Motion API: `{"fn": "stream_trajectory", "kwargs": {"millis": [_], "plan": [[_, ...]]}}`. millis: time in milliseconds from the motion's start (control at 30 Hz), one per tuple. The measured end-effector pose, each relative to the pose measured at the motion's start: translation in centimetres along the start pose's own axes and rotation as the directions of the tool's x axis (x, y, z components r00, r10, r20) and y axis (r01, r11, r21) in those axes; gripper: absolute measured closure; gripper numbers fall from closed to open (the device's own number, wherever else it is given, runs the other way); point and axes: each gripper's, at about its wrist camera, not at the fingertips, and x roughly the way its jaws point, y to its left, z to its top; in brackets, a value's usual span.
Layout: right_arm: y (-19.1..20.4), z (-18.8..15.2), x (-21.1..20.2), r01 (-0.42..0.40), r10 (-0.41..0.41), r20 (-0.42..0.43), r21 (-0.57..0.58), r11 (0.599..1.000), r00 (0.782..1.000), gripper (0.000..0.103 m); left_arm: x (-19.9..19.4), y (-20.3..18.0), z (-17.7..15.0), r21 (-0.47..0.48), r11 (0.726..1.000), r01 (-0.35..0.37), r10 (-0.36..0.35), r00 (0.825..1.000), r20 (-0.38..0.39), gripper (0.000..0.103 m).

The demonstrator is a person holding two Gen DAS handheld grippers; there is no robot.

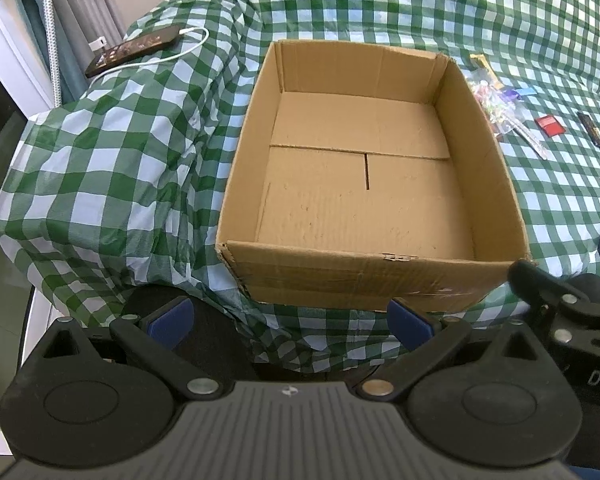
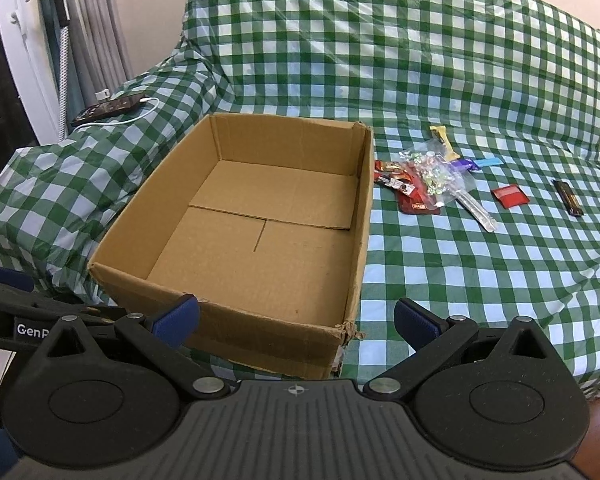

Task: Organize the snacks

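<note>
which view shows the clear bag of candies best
The right wrist view. There the clear bag of candies lies in full sight on the checked cloth, right of the cardboard box, overlapping red wrappers. In the left wrist view the bag sits partly behind the box wall.

1. A home room: a green-and-white checked cloth (image 2: 420,60) covers what appears to be a sofa or bed.
2. Grey curtains (image 2: 100,20) hang by a window at the left.
3. A phone (image 1: 134,49) charges on a white cable (image 1: 172,54).
</note>
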Motion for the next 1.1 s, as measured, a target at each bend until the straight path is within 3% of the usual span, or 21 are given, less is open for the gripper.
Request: {"fn": "stream_trajectory", "kwargs": {"millis": [200, 433, 600, 667, 833, 933, 1100], "plan": [[-1.2, 0.4, 1.9, 0.034, -0.034, -0.018, 0.013, 0.999, 0.999, 0.0, 2.0, 0.1, 0.9, 0.01, 1.0, -0.02, 0.021, 0.999, -0.039, 0.0], [-4.2, 2.1, 7.0, 0.071, -0.067, -0.055, 0.068, 0.995, 0.996, 0.0, 4.9, 0.3, 2.3, 0.016, 0.999, -0.051, 0.052, 0.995, -0.086, 0.0], [-5.8, 3.7, 12.6, 0.051, -0.042, -0.127, 0.071, 0.996, 0.991, 0.0, 7.1, 0.8, 3.8, -0.003, 0.998, -0.057, 0.056, 0.99, -0.132, 0.0], [-6.1, 4.5, 14.7, 0.05, -0.041, -0.149, 0.062, 0.997, 0.988, 0.0, 8.0, 0.7, 4.2, -0.005, 1.0, -0.017, 0.015, 0.984, -0.18, 0.0], [-5.8, 5.7, 18.7, -0.021, 0.029, -0.205, 0.042, 0.999, 0.978, 0.0, 9.1, 0.8, 3.7, 0.026, 0.999, -0.045, 0.049, 0.977, -0.206, 0.0], [-5.1, 6.0, 20.3, -0.067, 0.066, -0.226, 0.003, 0.998, 0.972, 0.0, 9.2, 1.1, 3.7, 0.006, 1.0, -0.021, 0.021, 0.976, -0.219, 0.0], [-4.3, 6.7, 21.4, -0.016, 0.016, -0.215, -0.001, 1.0, 0.976, 0.0, 8.7, 1.1, 4.0, -0.014, 1.0, 0.007, -0.01, 0.977, -0.214, 0.0]]}}
